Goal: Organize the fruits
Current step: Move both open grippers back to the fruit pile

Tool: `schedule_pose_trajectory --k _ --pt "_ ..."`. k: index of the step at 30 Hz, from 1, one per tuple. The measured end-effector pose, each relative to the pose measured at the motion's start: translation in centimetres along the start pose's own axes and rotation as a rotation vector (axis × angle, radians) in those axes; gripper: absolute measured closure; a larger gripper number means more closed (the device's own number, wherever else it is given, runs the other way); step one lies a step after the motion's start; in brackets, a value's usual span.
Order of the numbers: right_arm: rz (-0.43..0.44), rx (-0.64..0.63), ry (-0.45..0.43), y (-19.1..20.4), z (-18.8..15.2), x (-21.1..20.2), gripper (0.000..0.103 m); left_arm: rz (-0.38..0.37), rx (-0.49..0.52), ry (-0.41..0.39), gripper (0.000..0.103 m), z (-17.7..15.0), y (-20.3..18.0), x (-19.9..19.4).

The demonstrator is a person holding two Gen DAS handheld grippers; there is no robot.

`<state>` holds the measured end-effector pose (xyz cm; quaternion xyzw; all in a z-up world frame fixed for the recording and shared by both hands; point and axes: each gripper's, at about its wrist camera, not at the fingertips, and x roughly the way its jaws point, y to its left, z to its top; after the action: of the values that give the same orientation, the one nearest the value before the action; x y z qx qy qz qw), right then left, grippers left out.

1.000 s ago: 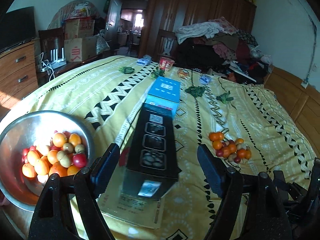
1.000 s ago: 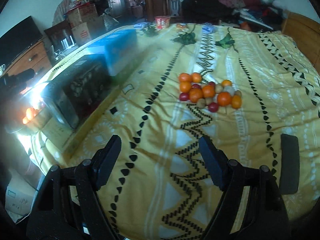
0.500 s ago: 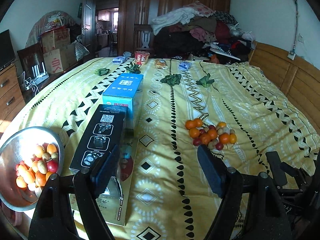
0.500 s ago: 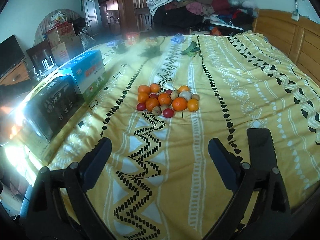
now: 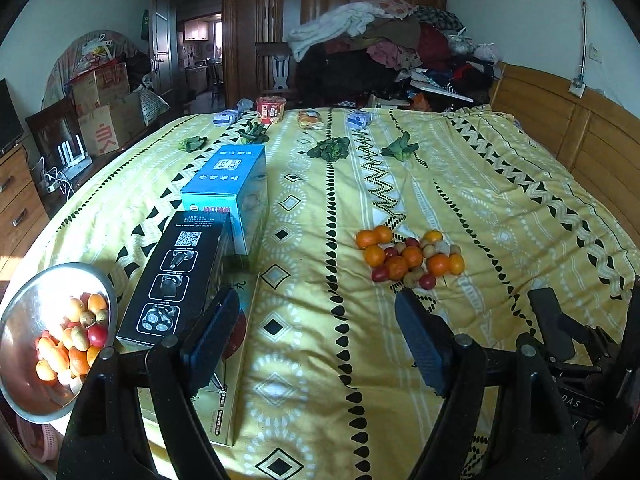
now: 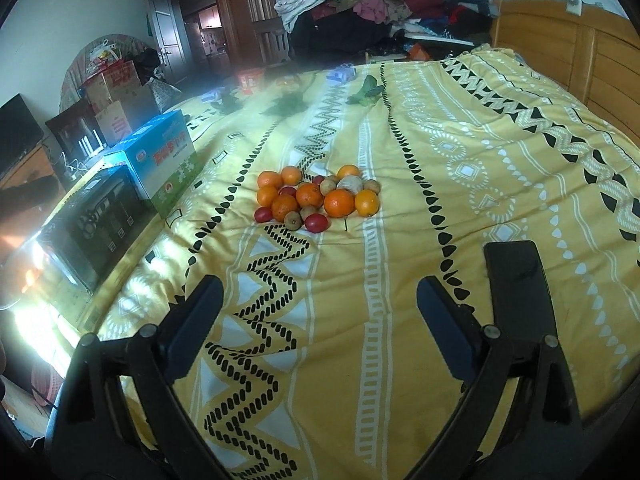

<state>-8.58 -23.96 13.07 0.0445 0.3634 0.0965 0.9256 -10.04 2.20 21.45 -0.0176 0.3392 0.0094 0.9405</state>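
Fruits [image 6: 316, 198] sit heaped mid-bedspread [image 6: 460, 152] — more fill the near-left bowl [image 5: 24, 320]. Left gripper [image 5: 318, 338] and right gripper [image 6: 320, 316] gape wide, both empty.

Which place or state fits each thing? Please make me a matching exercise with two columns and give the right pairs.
Things:
1. metal bowl
2. blue box
3. fruit pile
4. right gripper

Places or states:
A. loose on the yellow bedspread
B. open, holding nothing
C. at the bed's edge, with fruit inside
D. just behind the black box

Pairs: 1-C, 2-D, 3-A, 4-B
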Motion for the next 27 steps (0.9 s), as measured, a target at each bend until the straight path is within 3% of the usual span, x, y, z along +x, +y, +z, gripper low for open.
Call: schedule_pose_trajectory --k 27 --pt "-0.009 -0.011 0.044 -0.5 -1.0 0.8 0.005 -0.013 -0.025 0.046 0.022 -0.8 -0.2 1.6"
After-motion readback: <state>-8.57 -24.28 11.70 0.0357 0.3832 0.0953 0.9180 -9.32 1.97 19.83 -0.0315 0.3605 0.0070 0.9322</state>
